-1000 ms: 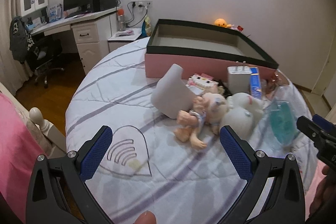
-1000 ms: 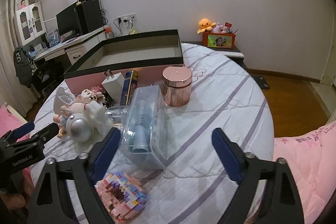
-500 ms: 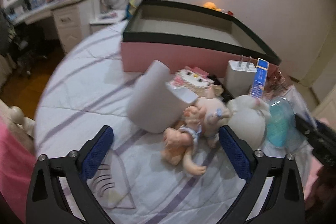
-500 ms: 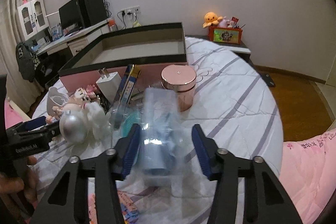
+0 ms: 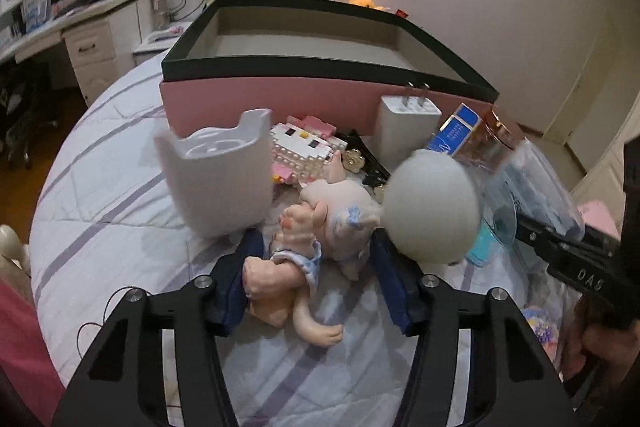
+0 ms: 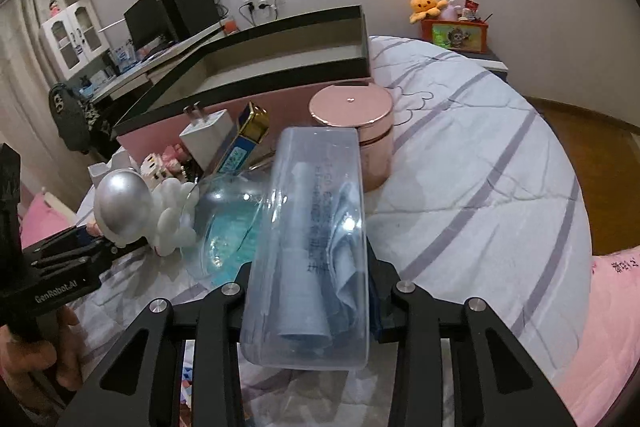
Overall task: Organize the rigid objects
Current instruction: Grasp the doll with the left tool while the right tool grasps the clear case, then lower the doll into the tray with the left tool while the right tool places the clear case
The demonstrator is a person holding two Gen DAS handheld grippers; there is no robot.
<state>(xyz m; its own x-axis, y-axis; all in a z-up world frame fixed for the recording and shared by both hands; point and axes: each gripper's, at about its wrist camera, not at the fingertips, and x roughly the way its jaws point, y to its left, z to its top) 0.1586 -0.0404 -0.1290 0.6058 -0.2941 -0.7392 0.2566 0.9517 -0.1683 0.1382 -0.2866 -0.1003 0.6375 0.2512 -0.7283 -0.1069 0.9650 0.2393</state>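
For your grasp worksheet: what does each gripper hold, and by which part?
Both are closing: right gripper around the clear case's near end; left gripper around the doll's body.

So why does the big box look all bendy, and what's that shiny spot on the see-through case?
Left wrist view: the fisheye lens curves the pink box with the dark rim, and the nearby round white toy head is blurry. Right wrist view: room light glints off the clear plastic case and the silver ball-shaped helmet; the corners go dark.

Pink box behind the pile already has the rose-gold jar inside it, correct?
No. In the right wrist view the rose-gold jar stands on the bedspread outside the pink box, against its front corner; what shows of the box's inside is bare.
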